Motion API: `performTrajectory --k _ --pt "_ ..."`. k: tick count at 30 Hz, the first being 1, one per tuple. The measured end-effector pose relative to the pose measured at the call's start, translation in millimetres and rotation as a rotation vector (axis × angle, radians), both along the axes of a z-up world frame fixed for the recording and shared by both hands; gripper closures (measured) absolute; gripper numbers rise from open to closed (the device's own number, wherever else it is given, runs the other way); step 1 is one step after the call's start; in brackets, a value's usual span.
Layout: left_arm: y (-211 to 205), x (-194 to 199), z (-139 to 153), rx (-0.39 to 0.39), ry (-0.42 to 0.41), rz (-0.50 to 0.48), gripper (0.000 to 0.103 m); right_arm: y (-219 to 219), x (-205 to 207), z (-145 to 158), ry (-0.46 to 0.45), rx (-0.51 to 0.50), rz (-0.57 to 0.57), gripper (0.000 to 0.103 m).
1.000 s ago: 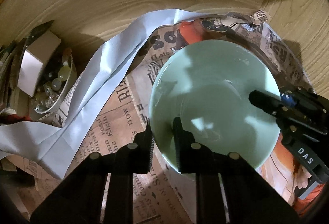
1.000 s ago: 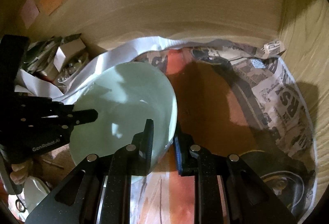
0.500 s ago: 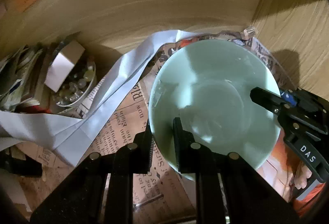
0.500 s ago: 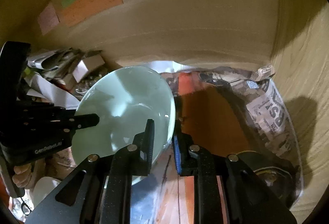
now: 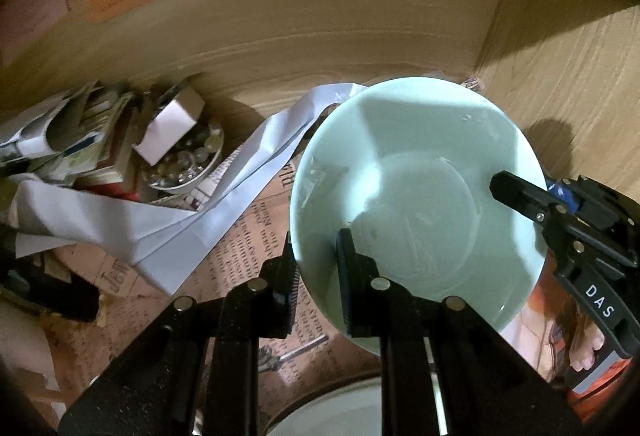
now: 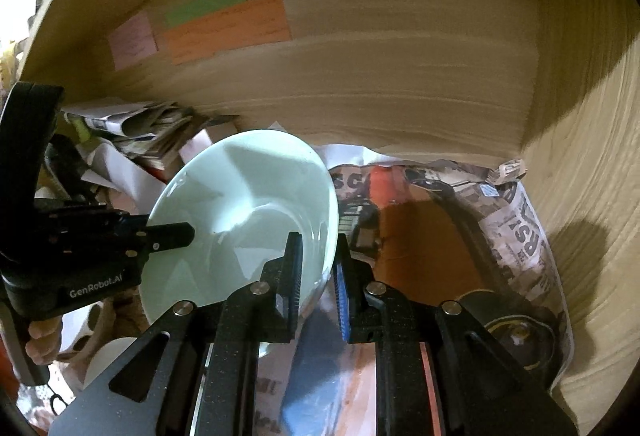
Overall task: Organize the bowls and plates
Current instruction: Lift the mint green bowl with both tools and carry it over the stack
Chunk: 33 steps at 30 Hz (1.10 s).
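The pale green glazed ceramic bowl (image 5: 416,187) hangs clear of the shelf floor, pinched at its rim from two opposite sides; the left gripper (image 5: 316,276) is clamped on the near-left edge of the rim, one finger inside the bowl and one outside, and the right gripper (image 6: 318,276) is clamped the same way on the opposite edge; so neither hand is nearer, both already touch it. The bowl is round, with no long axis to speak of; in the right wrist view it tips, its open face turned toward the left gripper.

Around it: a crumpled newspaper lining (image 6: 520,228) covers the wooden cupboard floor; a long folded strip of white paper (image 5: 224,203) trails away to the left; further left stands a small white dish of glass beads (image 5: 188,163) with a white card box on it, beside a heap of papers. A dark round lidded object (image 6: 516,336) lies at the right, well apart from the bowl. Directly below the bowl a white round rim (image 5: 340,408) shows; I judge it another dish, and the likeliest thing to knock when the bowl travels.
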<state>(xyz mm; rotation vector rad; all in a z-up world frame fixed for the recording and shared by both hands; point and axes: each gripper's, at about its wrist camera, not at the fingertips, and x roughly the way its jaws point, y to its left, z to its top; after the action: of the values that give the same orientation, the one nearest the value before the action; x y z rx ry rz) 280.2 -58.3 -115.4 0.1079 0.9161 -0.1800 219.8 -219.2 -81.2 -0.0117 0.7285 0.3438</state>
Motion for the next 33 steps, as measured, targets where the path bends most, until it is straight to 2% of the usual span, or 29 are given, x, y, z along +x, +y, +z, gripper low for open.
performTrajectory --k 17,33 --pt "60.8 -51.2 15.2 -0.026 -0.074 0.083 0.086 54.3 -33.6 11.2 -0.040 0.008 0.088 0.089" --pt "135.9 -107.0 18.1 -0.042 -0.127 0.184 0.086 127.9 -60.1 9.4 -0.034 0.010 0.221 0.089"
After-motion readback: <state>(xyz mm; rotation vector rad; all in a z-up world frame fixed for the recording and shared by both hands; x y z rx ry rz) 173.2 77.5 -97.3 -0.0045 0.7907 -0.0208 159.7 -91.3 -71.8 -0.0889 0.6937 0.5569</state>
